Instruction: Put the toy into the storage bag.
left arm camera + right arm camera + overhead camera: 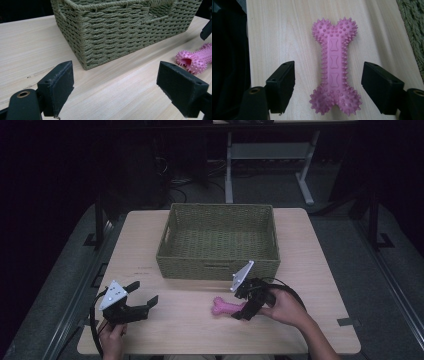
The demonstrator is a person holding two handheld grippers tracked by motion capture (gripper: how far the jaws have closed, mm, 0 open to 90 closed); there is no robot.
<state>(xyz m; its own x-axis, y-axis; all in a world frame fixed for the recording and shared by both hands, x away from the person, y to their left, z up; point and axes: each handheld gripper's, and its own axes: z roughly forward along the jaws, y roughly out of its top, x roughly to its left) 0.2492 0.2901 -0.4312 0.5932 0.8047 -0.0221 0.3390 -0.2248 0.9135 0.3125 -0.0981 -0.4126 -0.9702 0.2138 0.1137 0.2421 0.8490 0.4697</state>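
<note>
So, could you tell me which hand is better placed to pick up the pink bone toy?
The right. The right gripper already straddles the pink bone toy, open jaws on either side of it, not yet pressing. The left gripper sits open near the table's left edge, well away from the toy.

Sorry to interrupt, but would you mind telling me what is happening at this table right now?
A person holds a gripper in each hand at a wooden table. The right gripper sits over a pink spiky bone toy lying flat on the table, its jaws on either side of the toy's shaft but not touching it. The left gripper rests open over bare wood. A woven basket stands just beyond the toy, with nothing in it.
</note>
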